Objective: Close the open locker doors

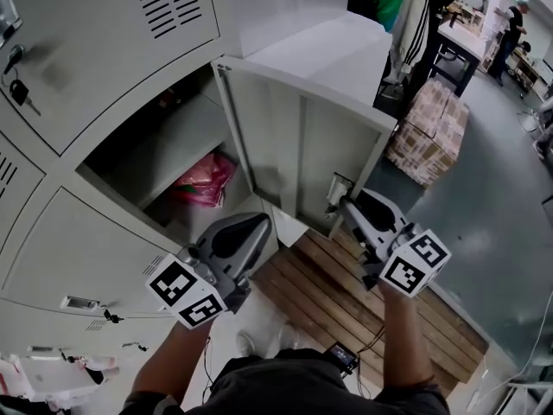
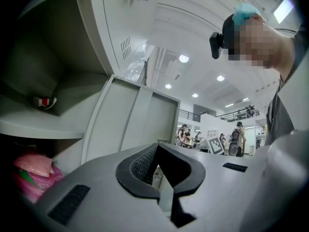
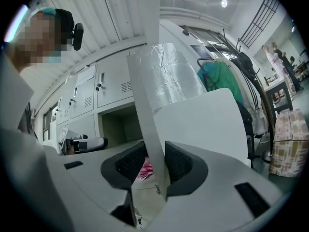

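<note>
We are at the door (image 1: 302,154), which stands wide open in the middle of the head view, hinged at the locker (image 1: 130,167) to its left. The right gripper (image 1: 344,204) is at the door's free edge, just by the latch (image 1: 337,190). In the right gripper view the jaws stand apart around that edge (image 3: 149,105). One pad lies against the sheet and a slit shows on the other side, so we judge this a loose hold, not a clamp. The left gripper (image 1: 259,225) hovers low at centre, and its jaws are a little apart with nothing between them.

To do this well, we should swing the edge leftward in an arc about the hinge and let the jaws guide the sheet without twisting it. We should press the door flush until the latch meets the frame.

The left gripper sits near the opening's lower corner and probably in the door's sweep, so we would draw it back first. A pink bag (image 1: 203,180) lies inside the locker and seems to be clear of the frame. A pallet (image 1: 346,292) lies on the floor under the door. Boxes (image 1: 432,132) stand at the right and people (image 1: 501,7) at the upper right, all well apart from us.
</note>
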### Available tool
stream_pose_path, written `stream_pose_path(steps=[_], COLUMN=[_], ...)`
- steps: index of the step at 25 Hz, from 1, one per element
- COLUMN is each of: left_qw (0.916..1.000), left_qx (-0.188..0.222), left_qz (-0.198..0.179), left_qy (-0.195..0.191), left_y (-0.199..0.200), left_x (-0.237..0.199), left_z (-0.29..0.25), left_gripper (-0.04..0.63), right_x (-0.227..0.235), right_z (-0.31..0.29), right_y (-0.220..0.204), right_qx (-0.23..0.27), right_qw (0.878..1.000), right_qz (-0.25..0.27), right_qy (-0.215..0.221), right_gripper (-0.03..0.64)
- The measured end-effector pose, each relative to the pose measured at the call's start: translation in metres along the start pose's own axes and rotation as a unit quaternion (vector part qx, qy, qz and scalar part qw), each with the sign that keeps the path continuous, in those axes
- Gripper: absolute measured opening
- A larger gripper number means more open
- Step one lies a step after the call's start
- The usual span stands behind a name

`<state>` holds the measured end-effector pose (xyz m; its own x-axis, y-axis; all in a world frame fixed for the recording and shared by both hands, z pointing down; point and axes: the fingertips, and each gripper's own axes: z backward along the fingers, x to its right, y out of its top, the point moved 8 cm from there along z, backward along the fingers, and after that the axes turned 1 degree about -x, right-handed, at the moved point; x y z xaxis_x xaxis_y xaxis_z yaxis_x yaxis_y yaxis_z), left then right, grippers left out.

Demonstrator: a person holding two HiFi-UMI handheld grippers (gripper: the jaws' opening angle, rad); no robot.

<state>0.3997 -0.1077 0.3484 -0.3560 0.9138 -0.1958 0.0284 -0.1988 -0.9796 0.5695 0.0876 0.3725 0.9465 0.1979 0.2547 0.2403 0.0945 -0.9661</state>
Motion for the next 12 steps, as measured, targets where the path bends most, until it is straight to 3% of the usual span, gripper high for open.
stream_pose_path(steps=[12], left_qw=[1.0000], left_qx=[0.002], left_qz=[-0.001], left_qy=[-0.008], left_y=[0.003], left_x=[0.008], left_z=[0.036], left_gripper=[0.009], right_x=[-0.046], right_z=[0.000], right_y=[-0.012], right_qx=[-0.009], right_qw=[1.000], right_qz=[0.004], right_qy=[0.014], right_gripper=[0.103])
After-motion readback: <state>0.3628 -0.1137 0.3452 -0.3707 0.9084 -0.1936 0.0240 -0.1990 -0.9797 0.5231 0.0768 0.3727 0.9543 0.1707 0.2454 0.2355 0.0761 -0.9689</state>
